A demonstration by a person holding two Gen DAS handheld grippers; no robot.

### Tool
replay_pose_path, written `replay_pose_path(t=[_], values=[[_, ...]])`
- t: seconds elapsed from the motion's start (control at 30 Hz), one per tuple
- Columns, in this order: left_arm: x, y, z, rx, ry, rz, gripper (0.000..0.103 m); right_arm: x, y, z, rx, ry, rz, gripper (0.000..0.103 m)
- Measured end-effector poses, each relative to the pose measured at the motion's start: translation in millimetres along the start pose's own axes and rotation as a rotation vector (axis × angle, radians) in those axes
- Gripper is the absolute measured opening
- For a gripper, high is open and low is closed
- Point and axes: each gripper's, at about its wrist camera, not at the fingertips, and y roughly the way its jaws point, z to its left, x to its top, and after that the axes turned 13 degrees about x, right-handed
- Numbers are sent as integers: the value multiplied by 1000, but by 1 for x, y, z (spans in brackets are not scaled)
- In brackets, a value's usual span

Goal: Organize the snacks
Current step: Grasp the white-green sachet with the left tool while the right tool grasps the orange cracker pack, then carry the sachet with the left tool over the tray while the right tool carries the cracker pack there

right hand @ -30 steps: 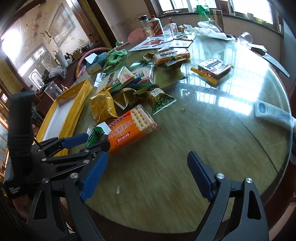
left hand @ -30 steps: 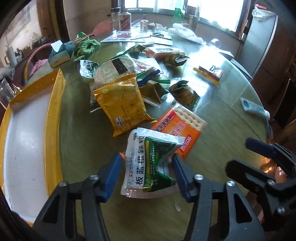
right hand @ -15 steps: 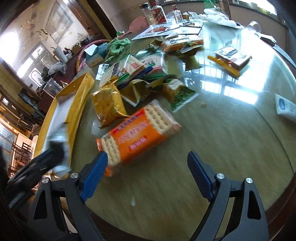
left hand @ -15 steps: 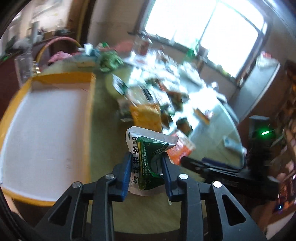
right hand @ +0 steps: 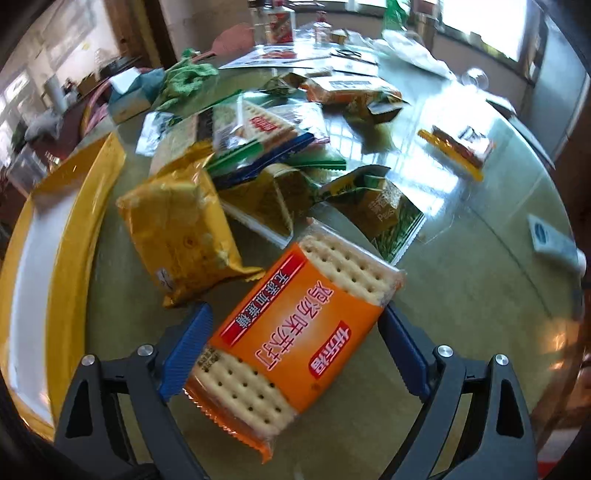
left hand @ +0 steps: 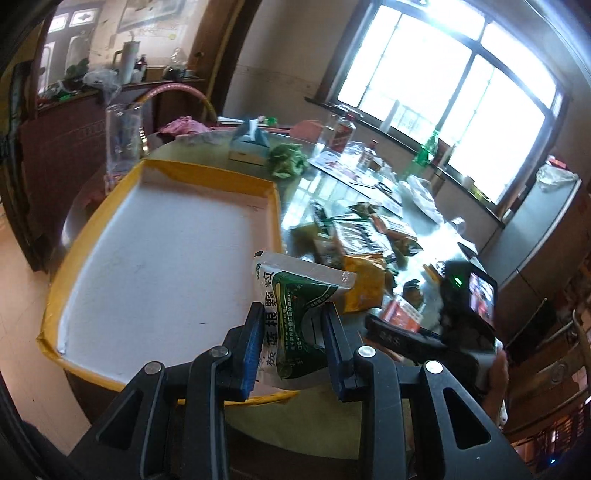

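Observation:
My left gripper [left hand: 293, 347] is shut on a green and white sachet [left hand: 295, 299] and holds it above the near right corner of the yellow tray [left hand: 162, 251], whose white floor is bare. My right gripper [right hand: 295, 343] is open, its blue pads on either side of an orange cracker pack [right hand: 295, 332] that lies on the glass table [right hand: 461, 266]. Whether the pads touch the pack I cannot tell. The tray's yellow rim shows in the right wrist view [right hand: 70, 236] at the left. The right gripper's body shows in the left wrist view [left hand: 443, 332].
A yellow snack bag [right hand: 177, 229] lies next to the cracker pack, with several more snack packs [right hand: 280, 125] piled behind. A green cloth [right hand: 188, 81], tissue box [left hand: 249, 146], bottles [right hand: 277, 22] and papers stand at the far side. A tall glass [left hand: 123, 136] stands beyond the tray.
My left gripper shut on the sachet, lifted it off the table and swung left over the tray. My right gripper moved forward and down until the orange cracker pack lay between its pads.

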Motion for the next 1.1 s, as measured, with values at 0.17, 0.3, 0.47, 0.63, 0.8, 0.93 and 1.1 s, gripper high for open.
replay_pose_path(t=[0.17, 0.3, 0.47, 0.63, 0.8, 0.93, 1.1], values=[[-1, 10, 21, 29, -64, 58, 30, -26, -23, -15, 4, -95, -15, 62], [4, 29, 36, 37, -119, 148, 30, -41, -40, -35, 28, -113, -22, 59], [2, 27, 36, 62, -120, 127, 30, -48, -52, -50, 154, -92, -47, 55], [1, 27, 51, 7, -166, 142, 30, -55, -78, -44, 256, -96, -125, 54], [9, 30, 63, -4, -192, 182, 30, -52, -115, -3, 408, -169, -212, 54], [12, 35, 61, 86, -133, 170, 31, -46, -116, 46, 536, -250, -185, 54], [17, 41, 79, 67, -160, 190, 31, -41, -98, 101, 598, -312, -94, 54]])
